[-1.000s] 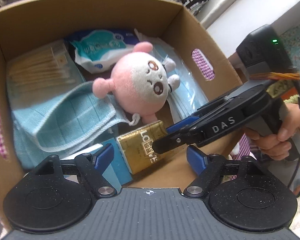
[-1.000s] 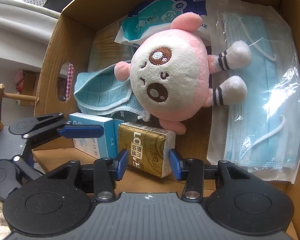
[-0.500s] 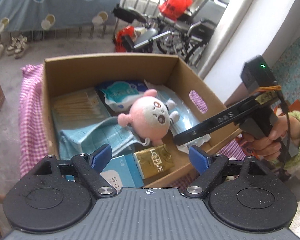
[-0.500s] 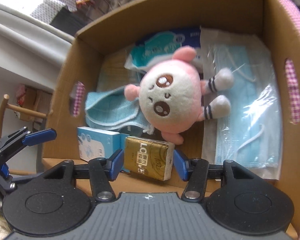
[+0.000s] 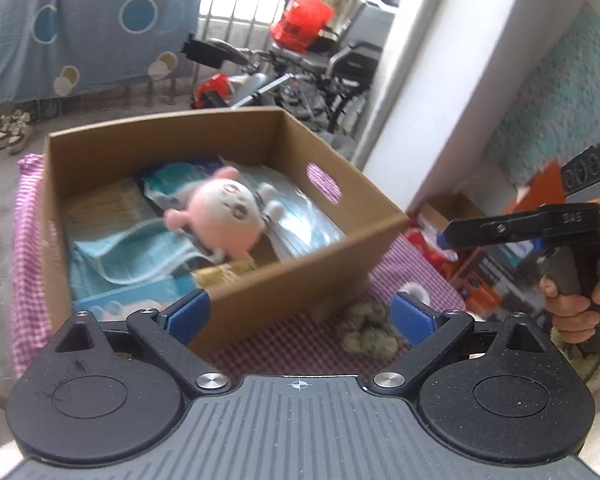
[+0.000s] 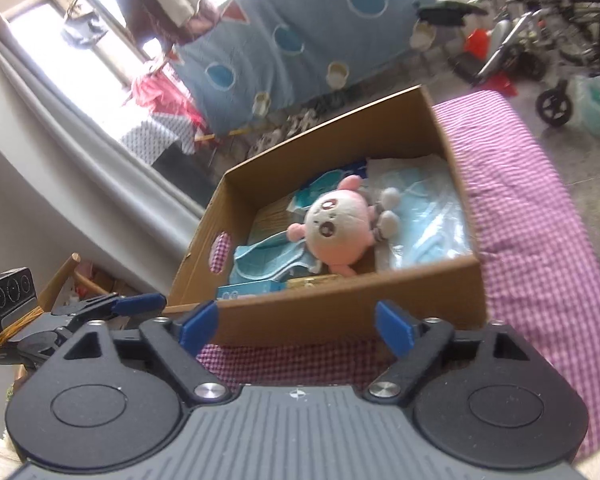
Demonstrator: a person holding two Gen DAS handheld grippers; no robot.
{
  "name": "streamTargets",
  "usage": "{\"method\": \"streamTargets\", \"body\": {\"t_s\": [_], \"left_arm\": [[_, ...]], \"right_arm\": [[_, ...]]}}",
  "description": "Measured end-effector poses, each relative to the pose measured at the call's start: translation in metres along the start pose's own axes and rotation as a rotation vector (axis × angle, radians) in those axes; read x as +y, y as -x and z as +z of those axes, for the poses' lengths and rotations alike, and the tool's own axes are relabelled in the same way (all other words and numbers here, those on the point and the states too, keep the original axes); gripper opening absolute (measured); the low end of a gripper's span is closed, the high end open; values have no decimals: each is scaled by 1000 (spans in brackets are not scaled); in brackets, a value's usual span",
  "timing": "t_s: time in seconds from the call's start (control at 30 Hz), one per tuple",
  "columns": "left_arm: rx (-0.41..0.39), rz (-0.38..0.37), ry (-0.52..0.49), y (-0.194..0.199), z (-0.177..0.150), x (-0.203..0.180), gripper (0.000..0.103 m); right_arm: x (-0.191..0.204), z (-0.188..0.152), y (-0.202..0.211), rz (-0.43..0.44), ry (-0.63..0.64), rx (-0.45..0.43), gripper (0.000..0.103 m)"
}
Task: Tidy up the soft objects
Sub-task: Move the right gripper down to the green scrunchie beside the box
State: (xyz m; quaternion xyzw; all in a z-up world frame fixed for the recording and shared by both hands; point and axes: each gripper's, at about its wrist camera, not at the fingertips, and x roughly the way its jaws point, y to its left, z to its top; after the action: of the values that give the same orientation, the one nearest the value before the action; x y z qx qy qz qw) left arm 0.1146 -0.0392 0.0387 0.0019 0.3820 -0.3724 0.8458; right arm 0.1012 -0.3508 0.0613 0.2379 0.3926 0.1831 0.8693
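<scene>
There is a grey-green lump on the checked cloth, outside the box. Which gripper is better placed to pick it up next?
Probably the left. In its own view the lump lies just ahead, between the open fingers of the left gripper, in front of the box. The right gripper, also open, does not show it.

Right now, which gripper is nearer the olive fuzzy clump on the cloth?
Left, probably. The clump lies just ahead of the left gripper; right gripper hangs higher, off right.
</scene>
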Motion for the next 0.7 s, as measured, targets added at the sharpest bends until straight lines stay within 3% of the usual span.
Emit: {"method": "streamTargets", "body": {"t_s": [0.27, 0.33, 0.53, 0.7], "left_arm": [[123, 8, -194, -86, -41, -62, 98], [152, 12, -228, -107, -48, -72, 98], [155, 52, -295, -143, -54, -92, 97], [150, 92, -339, -161, -57, -102, 96]], "right_arm": [[-43, -73, 31, -108, -97, -179, 96], [-55, -86, 27, -145, -126, -197, 86], [-80, -108, 9, -159, -176, -196, 61], [-80, -104, -15, -191, -88, -168, 59]]}}
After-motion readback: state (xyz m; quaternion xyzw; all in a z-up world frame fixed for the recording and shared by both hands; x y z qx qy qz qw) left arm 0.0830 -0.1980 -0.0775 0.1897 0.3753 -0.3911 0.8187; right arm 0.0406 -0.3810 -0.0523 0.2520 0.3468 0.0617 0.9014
